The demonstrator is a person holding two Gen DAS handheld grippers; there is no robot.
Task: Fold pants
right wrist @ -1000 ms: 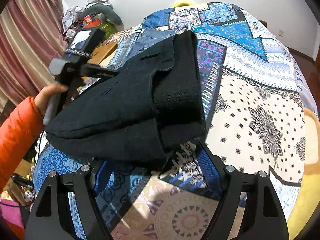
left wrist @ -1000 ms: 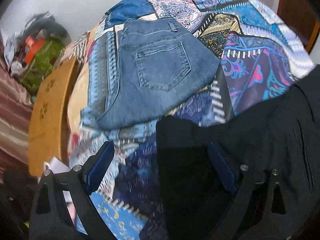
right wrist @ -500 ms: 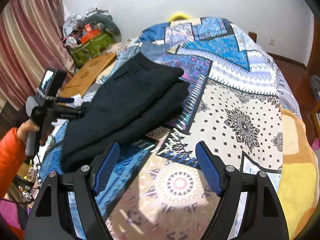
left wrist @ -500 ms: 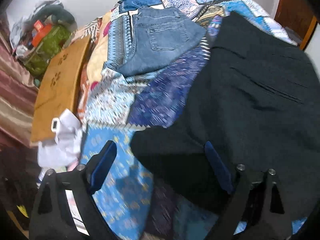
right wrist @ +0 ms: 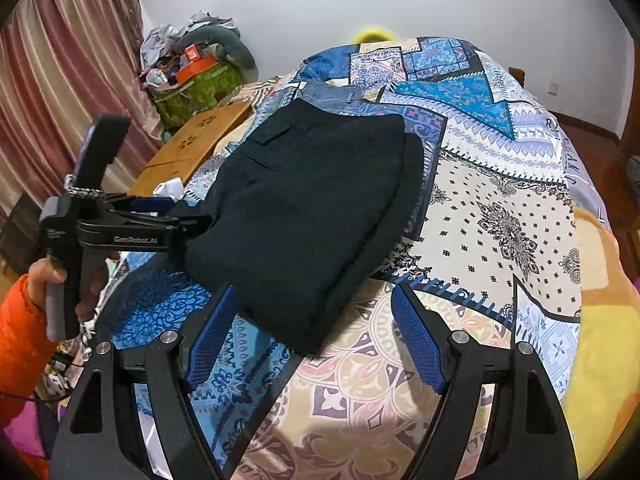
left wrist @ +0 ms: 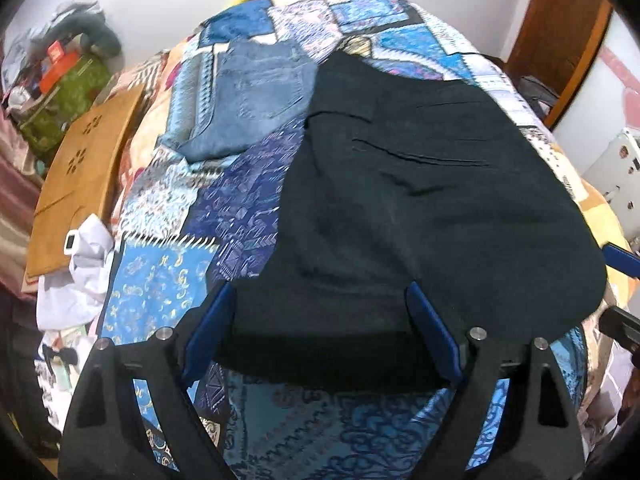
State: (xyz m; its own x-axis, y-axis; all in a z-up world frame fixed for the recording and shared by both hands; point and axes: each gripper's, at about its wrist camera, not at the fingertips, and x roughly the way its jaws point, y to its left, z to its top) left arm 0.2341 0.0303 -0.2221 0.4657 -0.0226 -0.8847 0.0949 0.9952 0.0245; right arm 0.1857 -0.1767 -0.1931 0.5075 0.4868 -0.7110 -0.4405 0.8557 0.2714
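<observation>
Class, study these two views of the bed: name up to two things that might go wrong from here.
1. The left tongs stand open with the edge of the folded black pants between their fingers; pulling away might snag it and undo the fold.
2. The black pants overlap the folded jeans; nudging them might disturb both.

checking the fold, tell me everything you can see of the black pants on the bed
The black pants look like matte woven cloth, folded into a thick flat bundle with layered edges, a flapped pocket and a slit pocket facing up. They lie on the patterned bedspread, their far end next to the folded jeans. Neither open claw presses them, left or right; the left has just been narrowing.
</observation>
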